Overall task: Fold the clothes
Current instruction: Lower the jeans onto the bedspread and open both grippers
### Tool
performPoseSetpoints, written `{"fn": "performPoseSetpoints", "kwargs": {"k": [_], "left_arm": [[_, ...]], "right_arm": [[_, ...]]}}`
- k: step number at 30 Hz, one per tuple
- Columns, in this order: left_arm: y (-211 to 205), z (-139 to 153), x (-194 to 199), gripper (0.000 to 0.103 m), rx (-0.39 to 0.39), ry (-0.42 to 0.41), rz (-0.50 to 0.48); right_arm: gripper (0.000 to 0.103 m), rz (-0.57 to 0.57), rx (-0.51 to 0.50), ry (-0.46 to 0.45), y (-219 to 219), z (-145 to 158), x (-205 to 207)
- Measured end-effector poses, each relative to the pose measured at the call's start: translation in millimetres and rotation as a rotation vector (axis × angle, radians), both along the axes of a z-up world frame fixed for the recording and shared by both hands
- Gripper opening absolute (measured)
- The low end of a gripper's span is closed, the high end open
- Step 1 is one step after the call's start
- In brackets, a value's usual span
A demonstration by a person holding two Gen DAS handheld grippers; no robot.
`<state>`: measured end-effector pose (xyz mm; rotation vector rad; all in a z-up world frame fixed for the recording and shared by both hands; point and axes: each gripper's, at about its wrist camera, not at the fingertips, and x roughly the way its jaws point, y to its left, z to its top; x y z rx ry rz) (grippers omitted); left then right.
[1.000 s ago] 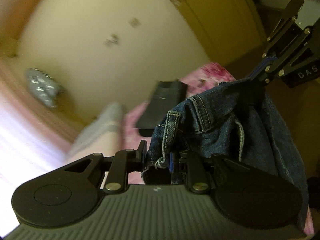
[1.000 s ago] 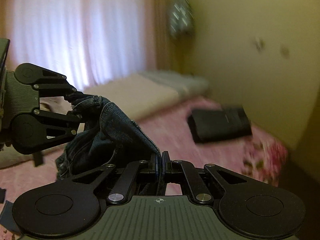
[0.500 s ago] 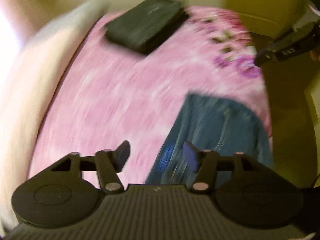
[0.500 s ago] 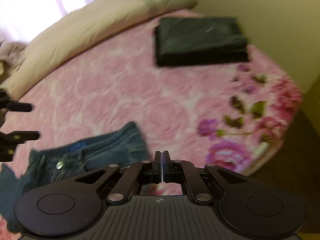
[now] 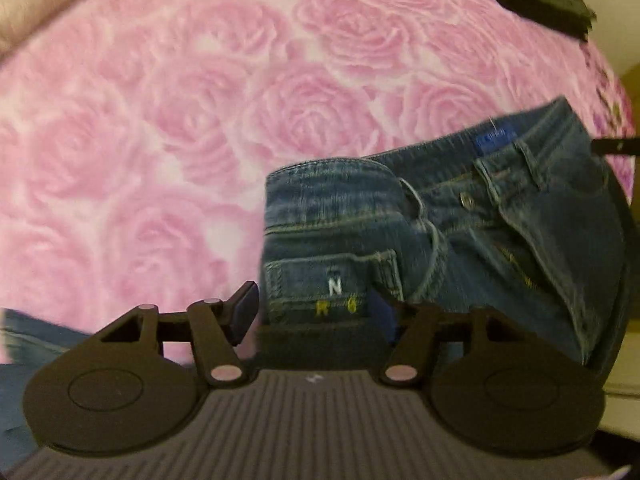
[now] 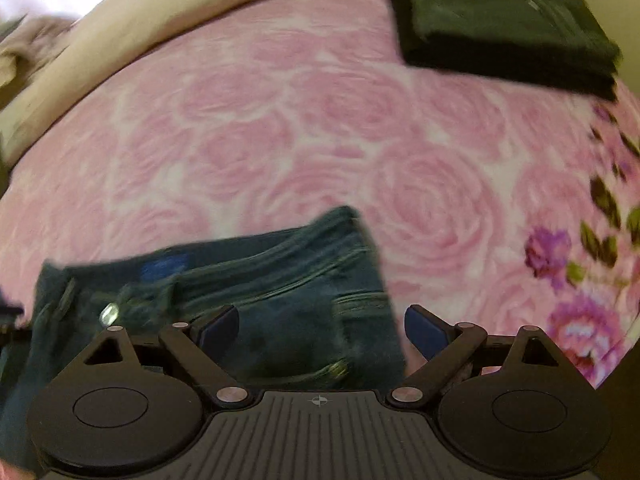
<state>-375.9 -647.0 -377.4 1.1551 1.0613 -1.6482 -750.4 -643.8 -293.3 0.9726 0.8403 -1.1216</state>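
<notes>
The jeans (image 5: 460, 240) lie bunched on the pink rose bedspread (image 5: 160, 120), waistband end crumpled beneath both grippers and well apart from the folded dark garment (image 6: 504, 28) at the bed's far side. Left gripper (image 5: 316, 312) and right gripper (image 6: 320, 324) hold nothing, fingers spread wide. Closing on that rumple risks catching one layer and skewing the fold; legible on the jeans: "N", "R", "G".

a bed (image 6: 280, 128) under a pink rose-print cover, beige bolster (image 6: 120, 28) along its edge.
</notes>
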Motion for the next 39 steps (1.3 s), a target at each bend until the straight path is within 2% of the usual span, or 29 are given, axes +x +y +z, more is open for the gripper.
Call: {"fn": "performPoseSetpoints", "kwargs": {"k": [2,3,4,5,6,7,8,11,15,19,21,24,25,26,27,28,29,31,35,37,39], "left_arm": [[-6.1,-9.3,4.0,0.050,0.020,0.033,0.013],[-6.8,-10.7,4.4,0.043,0.025,0.036,0.014],[-7.7,-10.6,4.9,0.036,0.024,0.029,0.016],[-8.0,-6.3,7.4,0.019,0.016,0.018,0.019],[-8.7,-0.9,10.1,0.010,0.007,0.008,0.020],[-10.9,8.9,13.2,0.009,-0.006,0.007,0.018],[-14.2,19.9,14.5,0.009,-0.024,0.005,0.012],[-36.5,66.7,-2.9,0.008,-0.126,-0.015,-0.054],[-85.8,129.0,-55.6,0.008,-0.309,-0.033,-0.194],[-154.0,182.8,-137.1,0.008,-0.521,0.005,-0.328],[-180.9,191.5,-182.9,0.011,-0.580,0.011,-0.391],[-205.7,182.0,-238.9,0.023,-0.596,-0.024,-0.449],[-207.8,176.9,-251.9,0.025,-0.600,-0.048,-0.466],[-203.8,171.2,-259.0,0.026,-0.597,-0.061,-0.481],[-197.1,166.7,-258.3,0.028,-0.590,-0.059,-0.483],[-190.3,161.8,-256.1,0.029,-0.581,-0.059,-0.482],[-182.5,155.1,-247.7,0.032,-0.560,-0.063,-0.476],[-167.0,139.8,-224.2,0.038,-0.519,-0.089,-0.450],[-113.8,108.6,-145.3,0.038,-0.375,-0.189,-0.332],[-82.9,98.4,-98.2,0.038,-0.314,-0.254,-0.271],[-50.0,95.1,-49.0,0.041,-0.270,-0.320,-0.218]], "right_arm": [[0.092,-0.040,0.018,-0.016,0.7,-11.8,-6.5],[0.089,-0.060,0.026,-0.025,1.1,-17.7,-9.8],[0.063,-0.080,0.035,-0.033,1.4,-23.6,-13.1],[0.055,-0.100,0.044,-0.041,1.8,-29.5,-16.4],[0.051,-0.120,0.053,-0.049,2.1,-35.4,-19.6],[0.038,-0.140,0.061,-0.058,2.5,-41.3,-22.9],[0.016,-0.155,0.066,-0.066,3.0,-44.0,-25.6],[0.011,-0.160,0.048,-0.100,5.4,-26.0,-30.5],[0.010,-0.239,-0.061,-0.140,12.1,22.8,-54.8],[0.010,-0.386,-0.185,-0.137,19.4,63.9,-98.0],[0.010,-0.460,-0.235,-0.111,20.0,73.1,-118.5],[0.011,-0.575,-0.243,-0.072,7.4,66.2,-154.7],[0.019,-0.592,-0.212,-0.082,0.1,58.8,-164.7],[0.036,-0.605,-0.190,-0.085,-5.6,52.5,-172.8],[0.046,-0.607,-0.190,-0.069,-7.1,49.2,-176.0],[0.061,-0.605,-0.193,-0.053,-7.8,46.8,-178.1],[0.063,-0.590,-0.200,-0.040,-6.6,46.6,-177.4],[0.063,-0.559,-0.200,-0.043,-5.9,44.9,-177.3],[0.063,-0.463,-0.114,-0.105,9.4,34.6,-149.2],[0.063,-0.373,-0.084,-0.130,15.7,31.4,-127.8],[0.063,-0.238,-0.054,-0.150,25.5,30.4,-90.0]]}}
